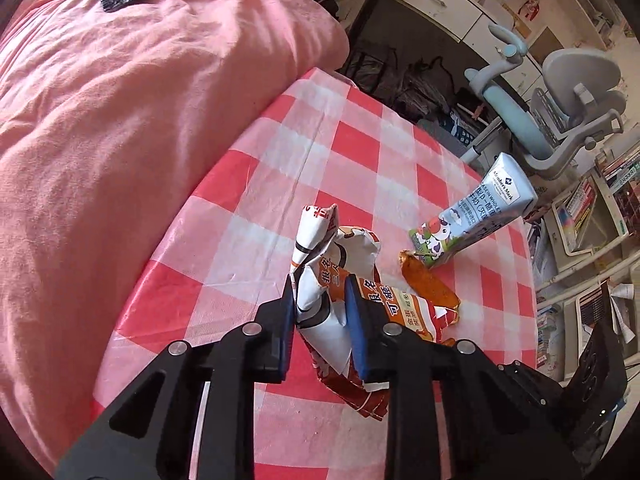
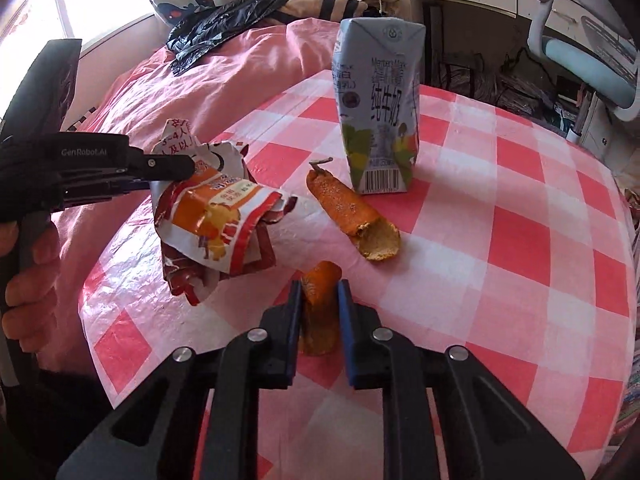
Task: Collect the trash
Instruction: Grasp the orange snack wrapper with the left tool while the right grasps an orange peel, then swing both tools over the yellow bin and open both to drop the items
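Observation:
My left gripper (image 1: 320,284) is shut on a crumpled orange-and-white snack wrapper (image 1: 320,304) over the checked table (image 1: 360,152); the wrapper also shows in the right wrist view (image 2: 220,216), held by the left gripper (image 2: 176,172). My right gripper (image 2: 320,292) is shut on a small piece of orange peel (image 2: 318,304). A longer orange peel (image 2: 352,212) lies on the table beside an upright blue milk carton (image 2: 376,104). In the left wrist view the carton (image 1: 480,216) and the peel (image 1: 428,284) sit to the right of the wrapper.
A pink duvet (image 1: 140,120) lies along the table's left side, with a black plastic bag (image 2: 224,20) on it at the back. A grey-blue desk chair (image 1: 560,96) and shelves of books (image 1: 592,208) stand beyond the table's right edge.

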A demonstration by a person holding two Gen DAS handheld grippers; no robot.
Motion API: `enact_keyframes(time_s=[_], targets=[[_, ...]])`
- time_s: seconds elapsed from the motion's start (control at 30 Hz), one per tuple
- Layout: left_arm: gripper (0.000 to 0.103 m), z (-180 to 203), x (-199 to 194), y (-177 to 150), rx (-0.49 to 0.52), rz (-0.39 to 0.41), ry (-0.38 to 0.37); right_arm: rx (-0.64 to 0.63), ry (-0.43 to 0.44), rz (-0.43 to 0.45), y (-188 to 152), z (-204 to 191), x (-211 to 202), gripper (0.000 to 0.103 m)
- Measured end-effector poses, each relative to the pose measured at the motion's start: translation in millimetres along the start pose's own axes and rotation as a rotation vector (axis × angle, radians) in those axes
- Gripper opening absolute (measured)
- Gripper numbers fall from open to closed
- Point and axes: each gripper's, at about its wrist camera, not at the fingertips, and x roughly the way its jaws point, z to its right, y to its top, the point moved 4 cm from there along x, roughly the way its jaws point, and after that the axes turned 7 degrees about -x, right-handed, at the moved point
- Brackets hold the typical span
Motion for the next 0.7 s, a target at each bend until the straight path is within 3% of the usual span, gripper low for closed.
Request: enact_keyframes(time_s=[0.7], targets=[[0.022, 31.3, -10.9, -37.6, 0.097, -0.017, -0.045, 0.037, -0.085, 0.075, -29.1, 39.4, -59.8, 0.018]])
